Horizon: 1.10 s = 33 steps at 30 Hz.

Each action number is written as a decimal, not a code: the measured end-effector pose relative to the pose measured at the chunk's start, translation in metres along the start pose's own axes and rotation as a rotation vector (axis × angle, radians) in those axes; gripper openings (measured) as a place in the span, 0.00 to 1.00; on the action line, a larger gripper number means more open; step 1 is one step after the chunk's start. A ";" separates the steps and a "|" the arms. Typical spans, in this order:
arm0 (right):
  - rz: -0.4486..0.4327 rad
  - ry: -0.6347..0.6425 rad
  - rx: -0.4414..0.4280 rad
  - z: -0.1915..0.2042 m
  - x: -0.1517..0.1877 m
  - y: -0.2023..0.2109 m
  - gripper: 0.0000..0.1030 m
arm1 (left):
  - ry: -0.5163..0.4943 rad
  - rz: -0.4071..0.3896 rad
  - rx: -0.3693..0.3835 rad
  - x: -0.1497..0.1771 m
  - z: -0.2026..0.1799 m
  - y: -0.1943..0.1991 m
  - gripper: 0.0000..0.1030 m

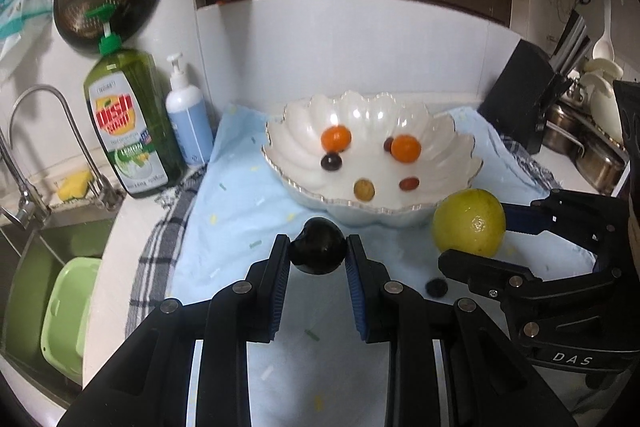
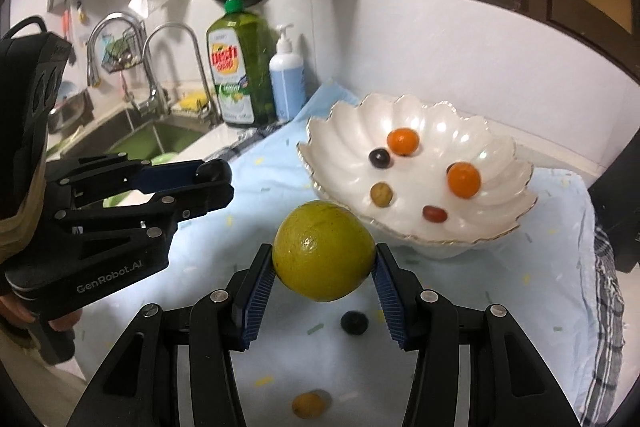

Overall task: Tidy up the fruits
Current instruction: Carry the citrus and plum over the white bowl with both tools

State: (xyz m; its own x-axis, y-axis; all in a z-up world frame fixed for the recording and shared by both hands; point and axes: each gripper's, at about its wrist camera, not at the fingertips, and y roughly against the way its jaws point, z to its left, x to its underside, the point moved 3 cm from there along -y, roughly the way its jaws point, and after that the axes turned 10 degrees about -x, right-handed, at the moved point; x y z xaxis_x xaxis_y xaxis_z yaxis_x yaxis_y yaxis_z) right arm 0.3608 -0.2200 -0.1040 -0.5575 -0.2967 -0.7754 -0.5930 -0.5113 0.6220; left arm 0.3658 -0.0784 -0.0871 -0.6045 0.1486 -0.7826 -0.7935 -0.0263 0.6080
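Note:
A white scalloped bowl [image 1: 452,143] [image 2: 344,123] stands on a light blue cloth and holds two small oranges [image 1: 336,139] [image 2: 403,141], dark grapes, a green grape and a red one. My left gripper [image 1: 318,247] [image 2: 218,173] is shut on a black plum [image 1: 318,251] [image 2: 214,169], held just in front of the bowl. My right gripper [image 2: 324,259] [image 1: 472,239] is shut on a large yellow-green citrus fruit [image 2: 323,250] [image 1: 469,221], right of the plum beside the bowl. A dark berry [image 2: 354,322] [image 1: 436,287] and a small yellow fruit [image 2: 308,404] lie on the cloth.
A green dish-soap bottle [image 1: 128,123] [image 2: 236,67] and a white pump bottle [image 1: 188,119] [image 2: 286,75] stand at the back left. A sink [image 1: 48,267] with a tap lies to the left. A black knife block [image 1: 520,95] and steel pots [image 1: 592,155] stand at the right.

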 end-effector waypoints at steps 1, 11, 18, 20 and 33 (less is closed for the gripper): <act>-0.010 -0.006 0.005 0.000 -0.002 0.003 0.49 | 0.006 -0.011 -0.003 -0.004 0.000 0.002 0.27; -0.120 -0.036 0.064 -0.018 -0.029 0.023 0.49 | 0.026 -0.094 -0.015 -0.035 -0.003 0.015 0.27; -0.186 -0.038 0.114 -0.031 -0.049 0.039 0.49 | 0.029 -0.153 -0.010 -0.059 -0.008 0.018 0.27; -0.198 -0.037 0.128 -0.036 -0.055 0.041 0.49 | 0.029 -0.166 -0.012 -0.066 -0.010 0.017 0.27; -0.171 -0.073 0.159 -0.077 -0.085 0.016 0.49 | 0.016 -0.160 -0.018 -0.101 -0.016 -0.023 0.27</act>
State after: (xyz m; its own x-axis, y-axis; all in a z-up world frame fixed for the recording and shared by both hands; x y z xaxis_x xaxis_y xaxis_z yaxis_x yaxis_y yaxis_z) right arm 0.4434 -0.2655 -0.0361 -0.4782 -0.1544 -0.8646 -0.7633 -0.4137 0.4961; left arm 0.4436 -0.1086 -0.0243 -0.4715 0.1365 -0.8712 -0.8806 -0.0209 0.4733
